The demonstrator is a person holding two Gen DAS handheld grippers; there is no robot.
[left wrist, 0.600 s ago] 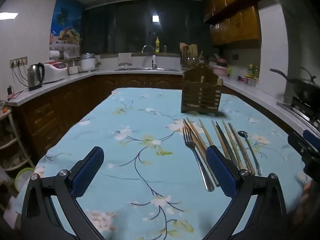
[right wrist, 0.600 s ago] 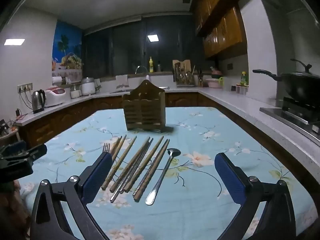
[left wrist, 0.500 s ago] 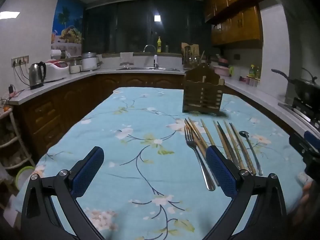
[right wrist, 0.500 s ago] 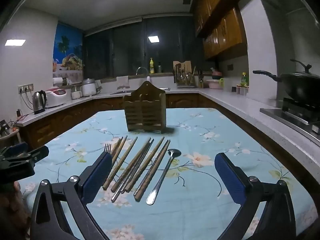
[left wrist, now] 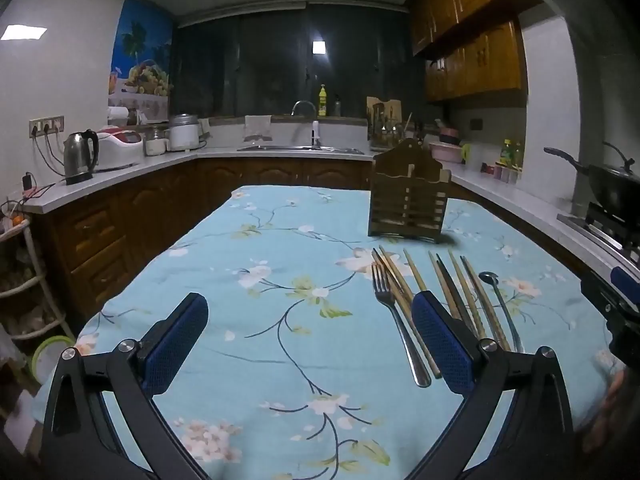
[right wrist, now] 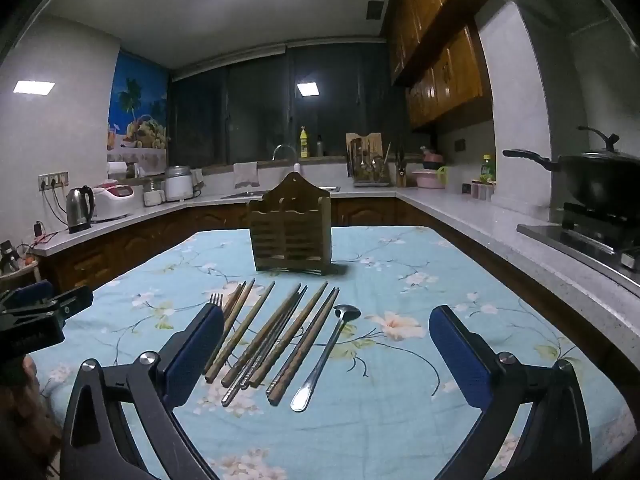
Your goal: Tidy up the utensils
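Utensils lie in a loose row on the worktop (right wrist: 400,412), which is covered by a light-blue floral cloth, handles toward the cameras. Left claw (left wrist: 310,342): released, blue pads wide apart, hovering over bare cloth; its right pad overlaps the handles of the row in view. Right claw (right wrist: 326,354): released, wide apart, nothing between the pads but the row below; its left pad hides most of the fork (right wrist: 215,301) in that view. Row order, left to right: fork (left wrist: 396,322), several wooden chopsticks (right wrist: 256,326), a pair of metal chopsticks (right wrist: 256,364) mixed in, then a metal spoon (right wrist: 326,354) at the right end, bowl pointing away. Some chopsticks touch or cross; spoon lies just beside the last pair. Beyond the row, near its tips, a slatted wooden utensil holder (right wrist: 291,234) stands upright, two front compartments; contents cannot be seen. Far back: kettle (left wrist: 80,156) on the left counter, sink faucet (left wrist: 303,106) centre, black wok (right wrist: 596,180) on the stove at right.
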